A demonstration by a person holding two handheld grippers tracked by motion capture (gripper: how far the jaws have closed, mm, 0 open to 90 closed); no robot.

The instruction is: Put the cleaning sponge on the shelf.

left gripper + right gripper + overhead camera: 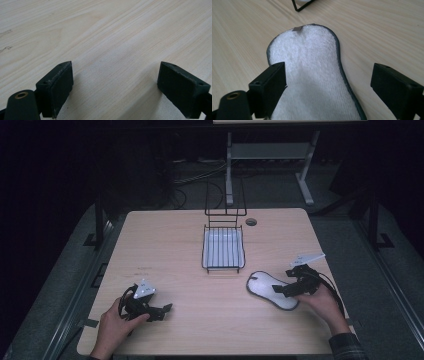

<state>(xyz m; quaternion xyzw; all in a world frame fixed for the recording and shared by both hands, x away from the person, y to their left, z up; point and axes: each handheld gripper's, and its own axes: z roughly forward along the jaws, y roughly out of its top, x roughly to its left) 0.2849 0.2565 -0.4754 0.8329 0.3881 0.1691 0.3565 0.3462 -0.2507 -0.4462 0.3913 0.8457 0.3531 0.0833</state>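
Nearest the camera, the left gripper (161,310) rests low over the bare tabletop (175,245) in the person's left hand (114,324), its fingers (57,86) spread wide with nothing between them. Over on the right, the right gripper (276,289) hovers at a white, dark-edged terry pad (312,75) lying flat on the tabletop, fingers (270,85) spread apart, not pinching it. Beyond it stands a black wire rack (223,247).

the high view is dim, its surroundings almost black, with only the table (200,270) lit from above. both gripper views are brighter and fairly sharp; soft shadows lie beside the fingers (60,85), slightly blurred near the bottom edge.
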